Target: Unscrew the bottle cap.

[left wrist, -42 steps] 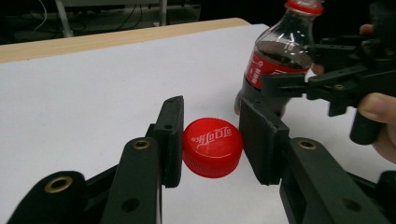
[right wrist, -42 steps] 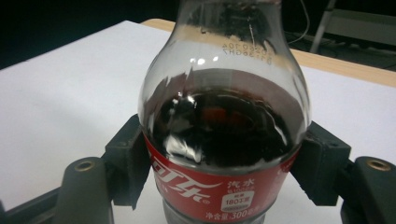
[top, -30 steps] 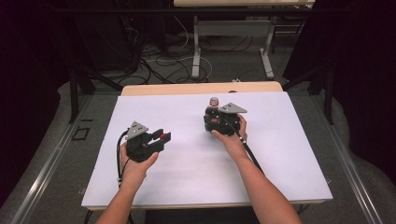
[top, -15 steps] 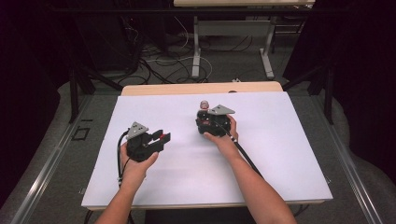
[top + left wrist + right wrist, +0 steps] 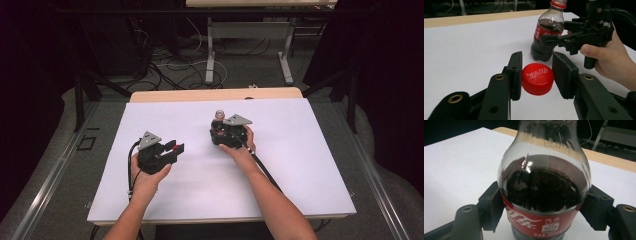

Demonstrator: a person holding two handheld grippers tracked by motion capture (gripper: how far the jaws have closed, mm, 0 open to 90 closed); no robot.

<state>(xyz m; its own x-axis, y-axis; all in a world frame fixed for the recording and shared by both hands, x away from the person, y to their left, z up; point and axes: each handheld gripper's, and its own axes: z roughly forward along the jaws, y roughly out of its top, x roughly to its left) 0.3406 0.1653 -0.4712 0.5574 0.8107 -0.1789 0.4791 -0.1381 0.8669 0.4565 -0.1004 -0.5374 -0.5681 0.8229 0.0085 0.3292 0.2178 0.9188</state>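
Observation:
A small cola bottle (image 5: 218, 118) with a red label stands upright on the white table (image 5: 305, 150), without its cap. My right gripper (image 5: 218, 130) has its jaws on either side of the label; they have just been opening a little, and the pads still rest against the bottle (image 5: 544, 177). The right gripper (image 5: 544, 205) comes at it from the near side. To the left, my left gripper (image 5: 174, 149) is shut on the red bottle cap (image 5: 537, 78), held just above the tabletop. From the left gripper view, the bottle (image 5: 547, 30) and the right gripper (image 5: 554, 31) stand just beyond the cap.
The white sheet covers most of the table, with a wooden strip (image 5: 215, 94) along the far edge. Cables and table legs (image 5: 210, 55) lie on the floor beyond. Both forearms enter from the near edge.
My right hand has shifted a little to the left with the bottle. The left gripper has stayed where it was with the cap.

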